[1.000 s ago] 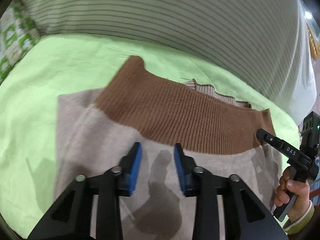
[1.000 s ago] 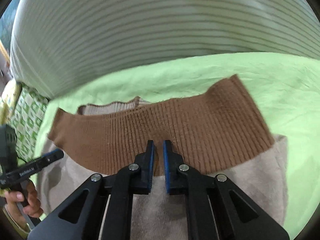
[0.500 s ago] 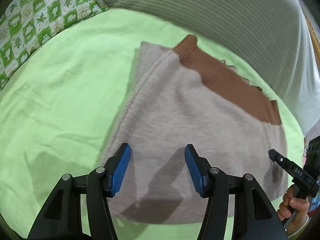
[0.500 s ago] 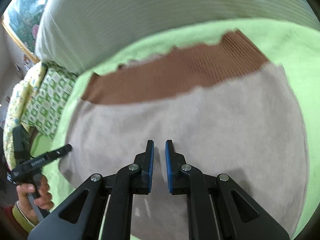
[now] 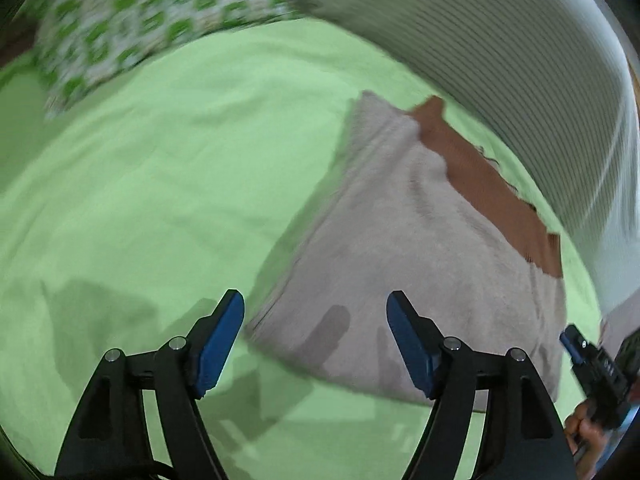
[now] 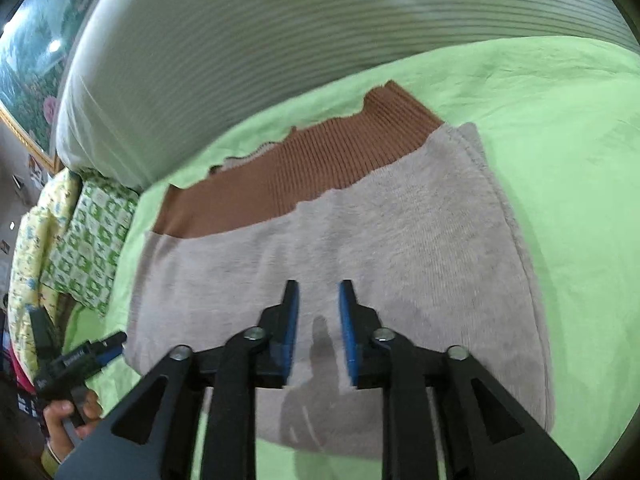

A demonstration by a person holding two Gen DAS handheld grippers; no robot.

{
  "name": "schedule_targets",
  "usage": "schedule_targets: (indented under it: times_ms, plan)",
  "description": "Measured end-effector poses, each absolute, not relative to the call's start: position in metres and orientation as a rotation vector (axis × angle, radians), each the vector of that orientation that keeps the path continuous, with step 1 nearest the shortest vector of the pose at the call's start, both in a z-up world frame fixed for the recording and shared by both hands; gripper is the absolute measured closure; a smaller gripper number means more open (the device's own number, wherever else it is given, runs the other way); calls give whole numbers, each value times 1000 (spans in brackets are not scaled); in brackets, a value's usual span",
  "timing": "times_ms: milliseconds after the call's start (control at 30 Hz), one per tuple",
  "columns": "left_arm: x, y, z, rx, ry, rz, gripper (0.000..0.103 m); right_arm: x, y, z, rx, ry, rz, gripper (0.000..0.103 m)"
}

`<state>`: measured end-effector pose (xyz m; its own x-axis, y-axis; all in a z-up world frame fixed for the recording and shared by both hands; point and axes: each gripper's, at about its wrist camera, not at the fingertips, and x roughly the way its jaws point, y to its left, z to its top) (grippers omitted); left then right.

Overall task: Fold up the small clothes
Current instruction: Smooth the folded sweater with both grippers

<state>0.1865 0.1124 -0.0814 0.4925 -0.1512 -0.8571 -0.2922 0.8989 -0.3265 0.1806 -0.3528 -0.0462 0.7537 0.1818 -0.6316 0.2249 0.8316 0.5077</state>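
On the far left a green-and-white patterned pillow (image 5: pixel 132 28) lies at the edge of the green sheet (image 5: pixel 160 160); it is too blurred to read any print. The left gripper (image 5: pixel 315 330) hangs over the sheet with its blue pads (image 5: pixel 220 340) spread wide and nothing between them, wider than half a second ago, when it already stood open. Its left finger is over bare sheet, its right over the near edge of the sweater (image 5: pixel 420 260).

The sweater, beige with a brown ribbed band (image 6: pixel 304 176) at its far end, lies folded flat on the sheet, right of centre in the left view. Against a second ago, more beige now covers the band, and both tools have pulled back from it.

The right gripper (image 6: pixel 319 322) sits above the sweater's near half, parted a little and holding nothing; half a second ago its pads nearly met. White lettering on the left tool's body is unreadable here. A striped cushion (image 6: pixel 280 40) rises behind.
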Motion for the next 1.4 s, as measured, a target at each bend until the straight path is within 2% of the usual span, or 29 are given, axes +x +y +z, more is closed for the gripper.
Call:
schedule_targets:
  times_ms: [167,333,900,1033,1200,1300,1367,1400]
  plan:
    - [158,130,-107,-645,1119,115,27,169,-338,-39,618,712,-6,67]
    - [160,128,-123,-745,1111,111,25,170,-321,-41,601,734,25,67]
    - [228,93,-128,-856,1049,124,24,202,-310,-57,560,775,46,67]
    - [226,93,-128,-839,1042,126,33,217,-308,-59,535,771,61,67]
    - [222,94,-127,-818,1036,125,49,236,-301,-66,484,787,59,67]
    - [220,96,-127,-804,1033,123,63,245,-300,-80,463,823,31,69]
    - [219,99,-126,-795,1029,115,75,247,-297,-84,435,822,32,70]
    - [218,99,-125,-789,1027,112,77,247,-296,-84,416,819,31,70]
